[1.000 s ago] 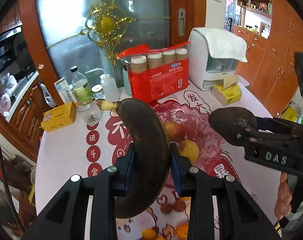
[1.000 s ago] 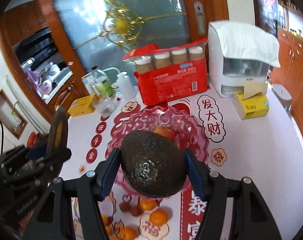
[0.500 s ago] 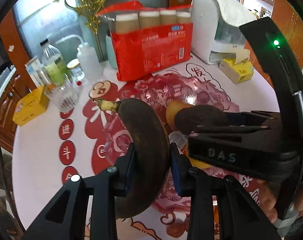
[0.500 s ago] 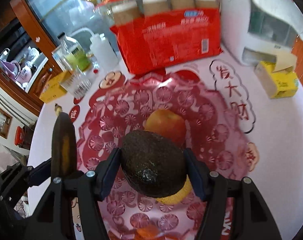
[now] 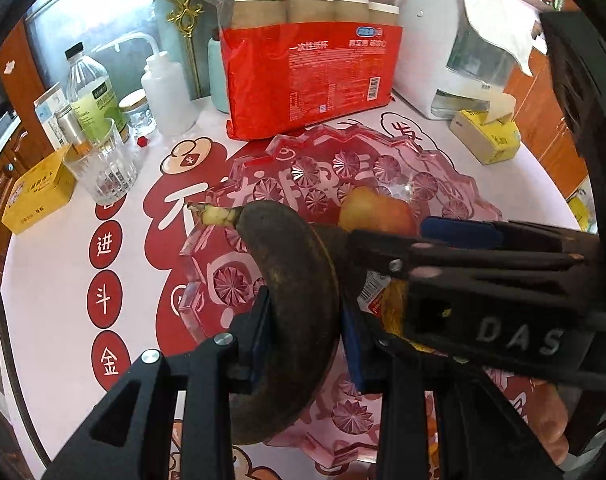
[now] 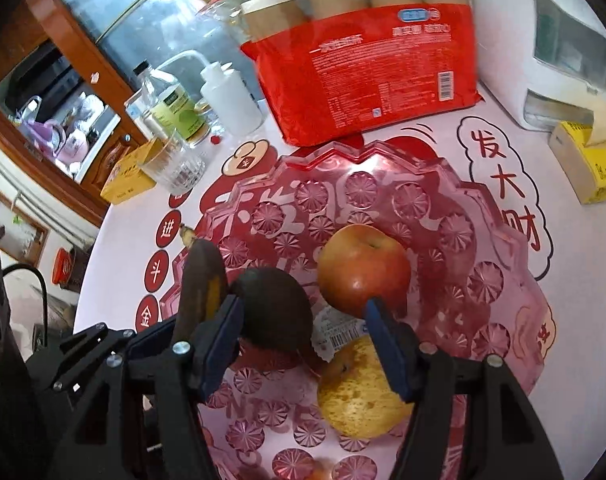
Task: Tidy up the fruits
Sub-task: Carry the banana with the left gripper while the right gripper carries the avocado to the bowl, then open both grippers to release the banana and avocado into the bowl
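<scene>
- My left gripper (image 5: 303, 344) has its jaws clamped on the overripe banana (image 5: 291, 300), stem pointing to 11 o'clock above the pink glass bowl's (image 6: 515, 248) near rim.
- My right gripper (image 6: 303, 344) has its jaws spread wide; the avocado (image 6: 275, 308) lies in the bowl against the left pad.
- Farther in, at 12 o'clock, sit the apple (image 6: 363, 268) and the yellow pear (image 6: 359, 396).
- I judge the banana should go low into the bare left part, released gently so that nothing rolls.
</scene>
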A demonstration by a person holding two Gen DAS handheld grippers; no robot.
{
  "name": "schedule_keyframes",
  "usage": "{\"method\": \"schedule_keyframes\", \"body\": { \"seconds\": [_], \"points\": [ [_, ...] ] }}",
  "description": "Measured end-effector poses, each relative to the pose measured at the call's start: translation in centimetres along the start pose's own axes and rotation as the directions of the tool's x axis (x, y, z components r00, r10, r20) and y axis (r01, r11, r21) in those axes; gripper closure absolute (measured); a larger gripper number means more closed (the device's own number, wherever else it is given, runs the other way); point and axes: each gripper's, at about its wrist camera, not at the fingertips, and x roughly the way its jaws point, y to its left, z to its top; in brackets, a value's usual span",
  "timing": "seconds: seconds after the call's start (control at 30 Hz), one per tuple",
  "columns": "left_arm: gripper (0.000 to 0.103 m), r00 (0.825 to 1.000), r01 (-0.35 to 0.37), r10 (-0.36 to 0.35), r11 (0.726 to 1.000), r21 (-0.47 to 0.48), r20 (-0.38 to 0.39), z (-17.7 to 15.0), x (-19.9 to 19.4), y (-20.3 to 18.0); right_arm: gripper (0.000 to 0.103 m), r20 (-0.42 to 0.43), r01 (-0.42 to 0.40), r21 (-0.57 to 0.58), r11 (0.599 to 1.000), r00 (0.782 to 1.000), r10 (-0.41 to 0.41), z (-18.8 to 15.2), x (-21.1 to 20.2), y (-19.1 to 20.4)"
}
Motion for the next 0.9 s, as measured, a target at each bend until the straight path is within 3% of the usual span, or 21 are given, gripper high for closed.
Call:
{"method": "schedule_keyframes", "body": {
  "seconds": [0.2, 0.5, 0.9],
  "points": [
    [0.072, 1.0, -0.008, 0.007, 1.0, -0.025, -0.009, 0.0, -0.3, -0.3, 0.039, 0.023, 0.035, 0.061, 0.998, 0.999, -0.036, -0.5, -0.5, -2.1],
    [0.072, 0.997, 0.08, -0.081, 0.993, -0.09, -0.007, -0.3, -2.4, -2.0, 0.039, 0.048, -0.002, 0.178, 0.984, 0.999, -0.007, -1.6, -1.7, -5.6],
    [0.068, 0.997, 0.082, -0.082, 0.996, -0.032, -0.001, -0.7, -2.4, -4.5, 0.039, 0.052, 0.01, 0.197, 0.98, 0.998, -0.02, -2.8, -2.4, -6.9]
  ]
}}
